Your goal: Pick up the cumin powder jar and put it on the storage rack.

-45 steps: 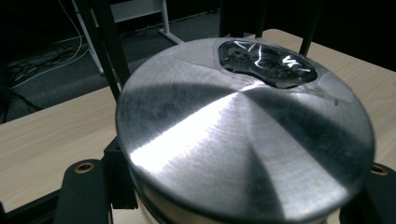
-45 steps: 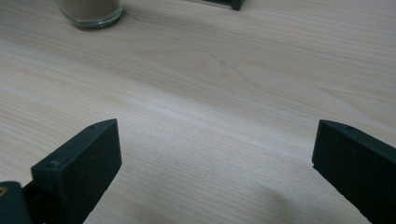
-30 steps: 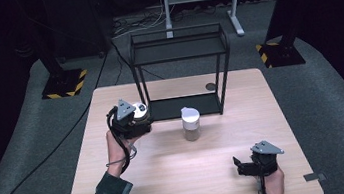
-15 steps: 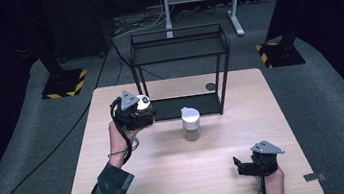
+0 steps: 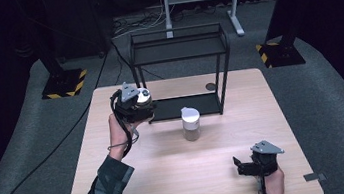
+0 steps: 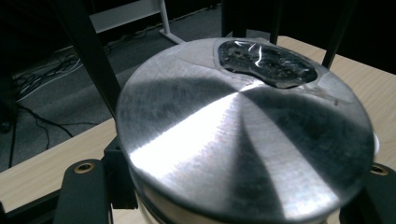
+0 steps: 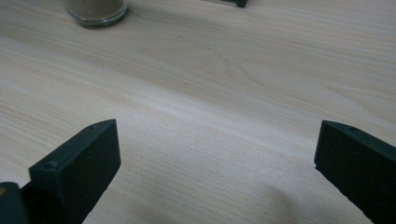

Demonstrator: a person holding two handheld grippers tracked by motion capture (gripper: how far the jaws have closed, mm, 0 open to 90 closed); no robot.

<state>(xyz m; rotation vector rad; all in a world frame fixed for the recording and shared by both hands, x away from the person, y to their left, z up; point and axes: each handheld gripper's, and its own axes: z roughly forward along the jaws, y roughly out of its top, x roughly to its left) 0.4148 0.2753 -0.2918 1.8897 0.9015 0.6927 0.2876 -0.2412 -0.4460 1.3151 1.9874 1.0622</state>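
My left gripper [image 5: 137, 106] is held up off the table beside the left legs of the black rack [image 5: 179, 50], shut on a jar with a brushed metal lid [image 6: 243, 135]. In the left gripper view its black fingers [image 6: 86, 186] press the jar from both sides under the lid. The same lid [image 5: 143, 96] glints in the high view. A second jar [image 5: 191, 123], white-capped with pale contents, stands on the table in front of the rack. My right gripper [image 5: 239, 164] rests low at the table's front right, open with bare wood between its jaws [image 7: 217, 158].
The wooden table [image 5: 180, 176] has a two-tier black wire rack at its back middle. A small dark disc [image 5: 210, 86] lies by the rack's right leg. The base of the second jar [image 7: 95, 9] is seen far off in the right gripper view.
My left gripper has carried the metal-lidded jar up and to the right, closer to the rack. The right gripper has kept still.
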